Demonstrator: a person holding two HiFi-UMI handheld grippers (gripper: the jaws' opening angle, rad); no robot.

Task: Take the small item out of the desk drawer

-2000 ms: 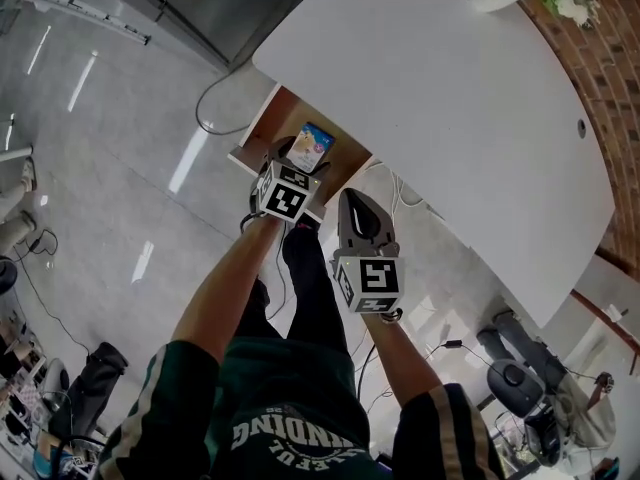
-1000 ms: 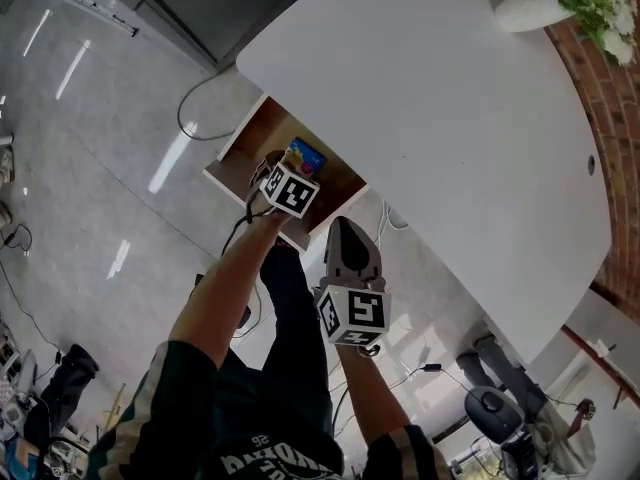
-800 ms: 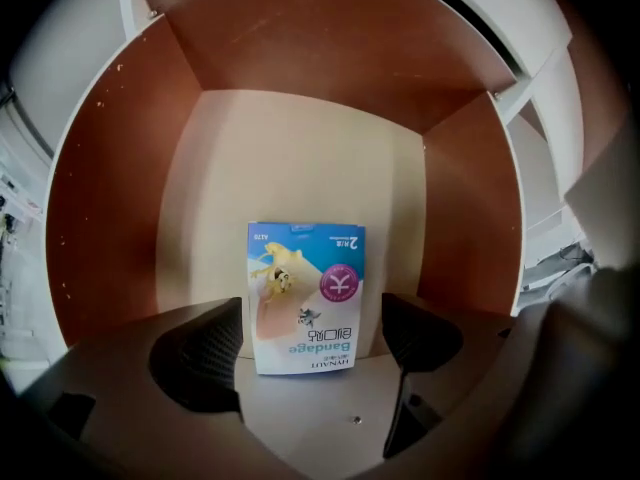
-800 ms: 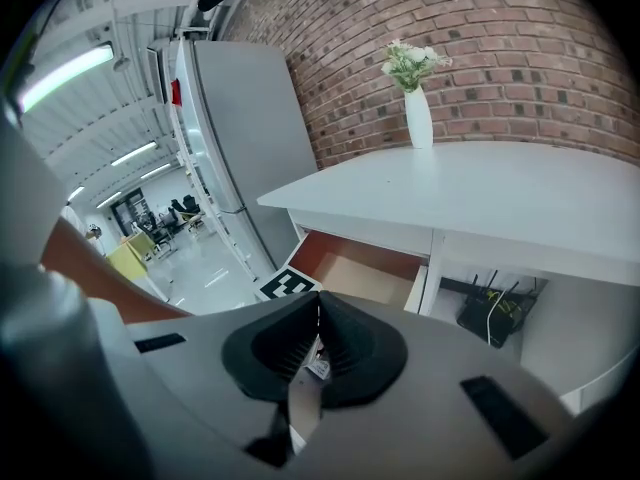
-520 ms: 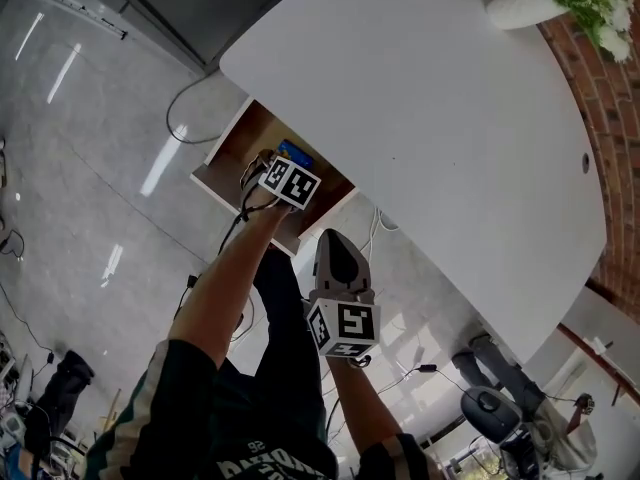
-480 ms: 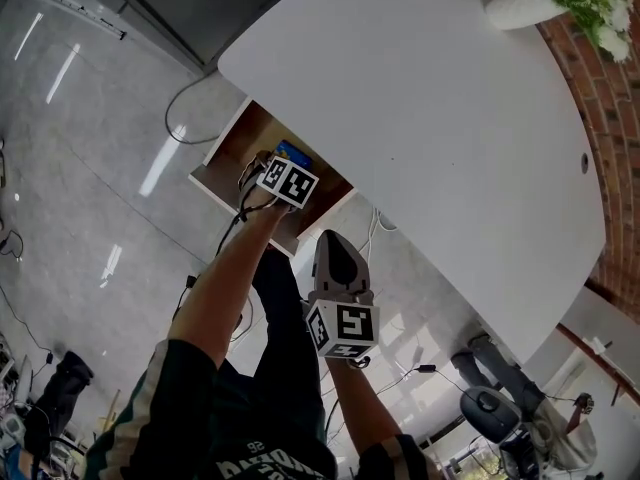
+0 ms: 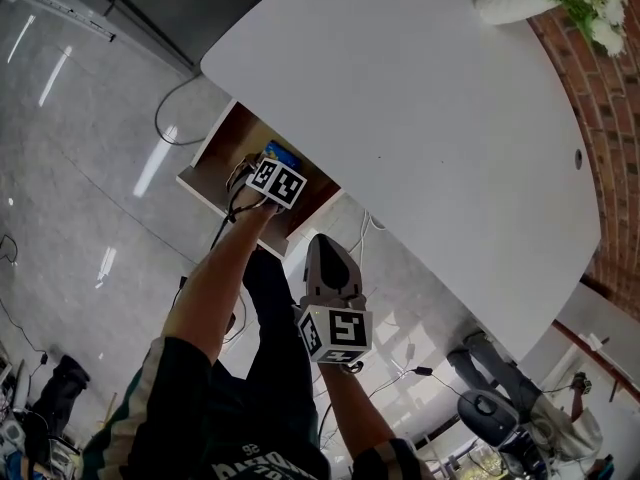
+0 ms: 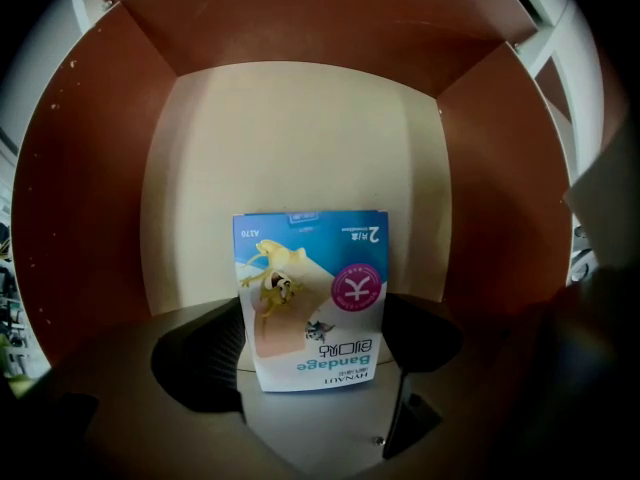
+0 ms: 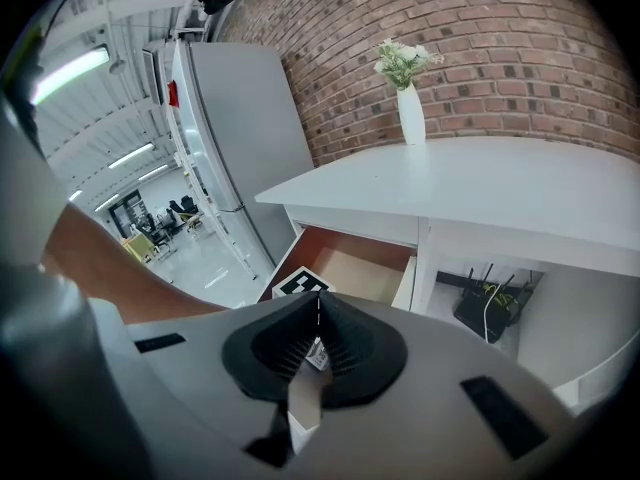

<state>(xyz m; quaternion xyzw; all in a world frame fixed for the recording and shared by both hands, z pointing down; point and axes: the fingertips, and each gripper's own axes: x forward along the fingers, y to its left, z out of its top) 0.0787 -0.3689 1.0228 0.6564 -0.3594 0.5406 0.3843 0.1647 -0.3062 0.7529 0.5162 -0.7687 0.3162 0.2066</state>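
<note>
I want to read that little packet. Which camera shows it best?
The left gripper view: the bandage packet faces it, held between the jaws. The head view shows only a blue corner; the right gripper view, none.

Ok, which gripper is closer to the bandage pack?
Left. The left gripper is in the drawer with its jaws closed on the pack. The right gripper, shut and empty, hangs outside the drawer, nearer the person.

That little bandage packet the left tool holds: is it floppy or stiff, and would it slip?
Probably light and thin: the bandage packet stands flat and upright between the left tool's jaws without sagging, so it seems fairly stiff. Its glossy face may be a bit slippery.
</note>
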